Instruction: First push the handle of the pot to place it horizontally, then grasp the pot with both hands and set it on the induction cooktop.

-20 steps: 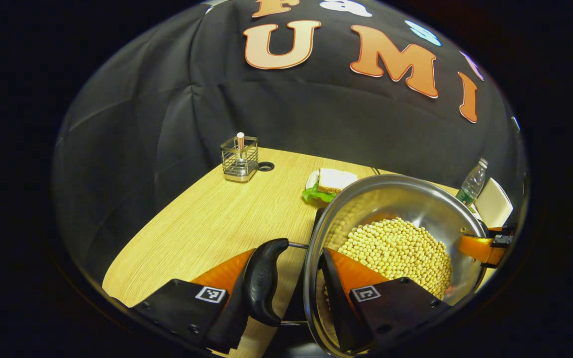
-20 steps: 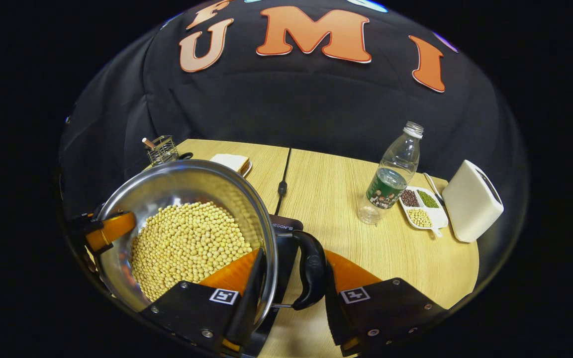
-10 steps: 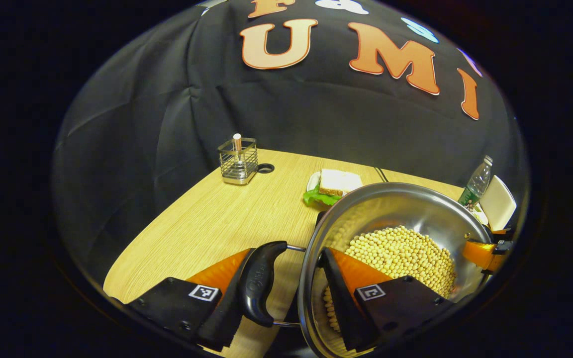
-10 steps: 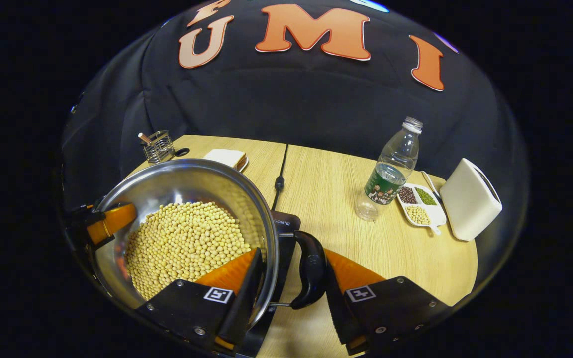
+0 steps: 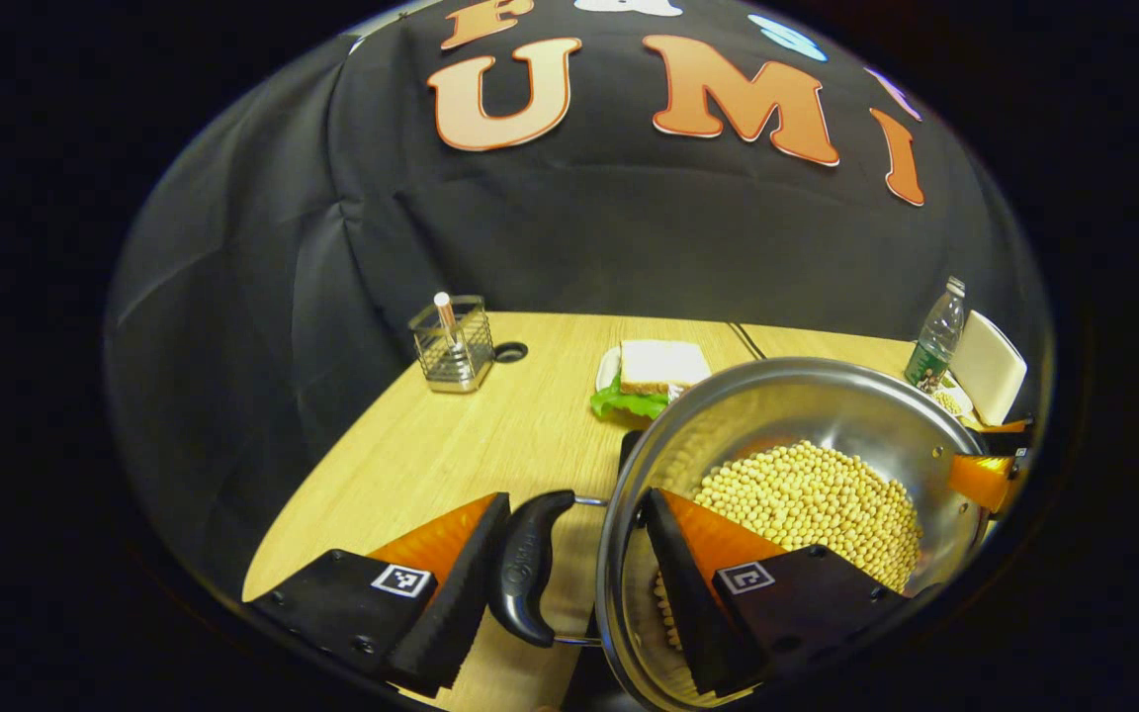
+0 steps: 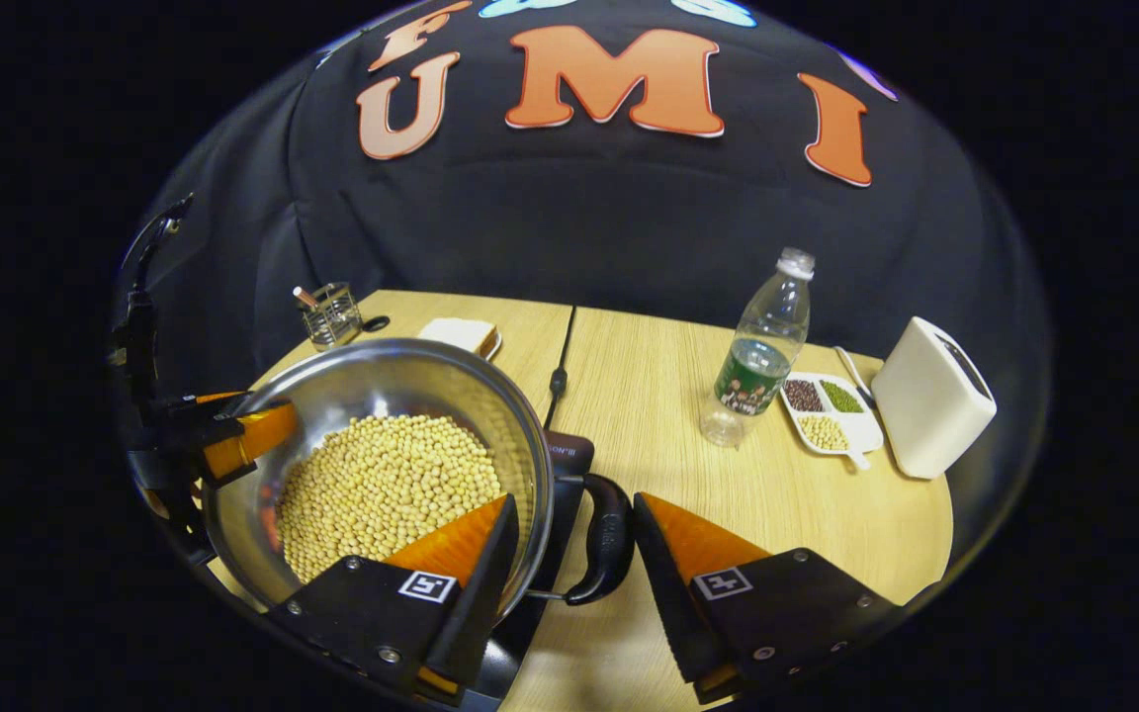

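The pot [image 6: 382, 465] of soybeans is set on the induction cooktop [image 6: 565, 465], at 7 o'clock in the right gripper view. Both grippers [image 5: 569, 574] [image 6: 569, 564] have jaws spread around its handles, unpinched. Withdrawal is judged the next move.

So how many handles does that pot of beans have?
2: one black handle on the pot's left side between the left hand-held gripper's fingers, another on its right side, between the right hand-held gripper's.
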A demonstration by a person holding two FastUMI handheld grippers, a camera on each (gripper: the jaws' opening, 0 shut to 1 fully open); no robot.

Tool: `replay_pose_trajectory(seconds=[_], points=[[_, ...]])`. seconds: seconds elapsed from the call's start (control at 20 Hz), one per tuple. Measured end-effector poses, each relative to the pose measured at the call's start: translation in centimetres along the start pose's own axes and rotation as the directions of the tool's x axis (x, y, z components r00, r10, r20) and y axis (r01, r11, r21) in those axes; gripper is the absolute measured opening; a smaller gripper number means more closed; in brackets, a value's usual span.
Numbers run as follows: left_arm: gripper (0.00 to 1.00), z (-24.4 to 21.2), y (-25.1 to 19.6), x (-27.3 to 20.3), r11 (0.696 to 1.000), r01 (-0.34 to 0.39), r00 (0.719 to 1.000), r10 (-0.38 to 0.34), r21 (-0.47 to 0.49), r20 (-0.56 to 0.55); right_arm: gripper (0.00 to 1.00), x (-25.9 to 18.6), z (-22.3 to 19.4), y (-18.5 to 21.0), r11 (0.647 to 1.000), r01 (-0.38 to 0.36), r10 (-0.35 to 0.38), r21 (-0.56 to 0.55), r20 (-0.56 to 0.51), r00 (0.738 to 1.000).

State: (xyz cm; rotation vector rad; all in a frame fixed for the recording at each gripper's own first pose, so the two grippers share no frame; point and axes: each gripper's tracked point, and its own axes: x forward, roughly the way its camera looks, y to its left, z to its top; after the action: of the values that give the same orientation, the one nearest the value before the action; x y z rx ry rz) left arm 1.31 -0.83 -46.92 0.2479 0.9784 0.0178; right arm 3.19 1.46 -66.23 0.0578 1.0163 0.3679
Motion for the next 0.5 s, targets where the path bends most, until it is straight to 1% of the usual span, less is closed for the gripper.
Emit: replay_pose_trajectory(seconds=[0.1, 0.2, 0.25, 0.3, 0.4, 0.5], points=[[0.90, 2.7, 1.1, -1.4, 0.999, -0.049, 0.995, 0.047, 0.019, 0.083, 0.74, -1.6, 1.1, -0.3, 1.000, -0.006, 0.006, 0.006, 0.045, 0.999], [0.89, 5.3, 1.6, -3.7, 0.996, -0.083, 0.983, 0.078, 0.019, 0.164, 0.76, -3.1, 2.7, -1.3, 1.000, 0.003, -0.003, 0.002, 0.110, 0.994], [0.94, 6.6, 1.6, -5.1, 0.996, -0.089, 0.975, 0.084, 0.013, 0.205, 0.76, -3.9, 3.6, -1.8, 1.000, 0.012, -0.012, 0.003, 0.142, 0.990], [0.89, 8.0, 1.4, -6.5, 0.996, -0.091, 0.966, 0.087, 0.003, 0.243, 0.78, -4.7, 4.4, -2.5, 1.000, 0.025, -0.026, 0.009, 0.171, 0.985], [0.90, 10.9, 0.8, -9.7, 0.997, -0.082, 0.943, 0.081, -0.012, 0.324, 0.81, -6.9, 5.9, -3.4, 0.999, 0.033, -0.036, 0.017, 0.231, 0.972], [0.89, 13.3, 0.3, -13.1, 0.998, -0.064, 0.916, 0.070, -0.029, 0.396, 0.82, -9.5, 7.6, -4.4, 0.999, 0.045, -0.045, 0.007, 0.300, 0.953]])
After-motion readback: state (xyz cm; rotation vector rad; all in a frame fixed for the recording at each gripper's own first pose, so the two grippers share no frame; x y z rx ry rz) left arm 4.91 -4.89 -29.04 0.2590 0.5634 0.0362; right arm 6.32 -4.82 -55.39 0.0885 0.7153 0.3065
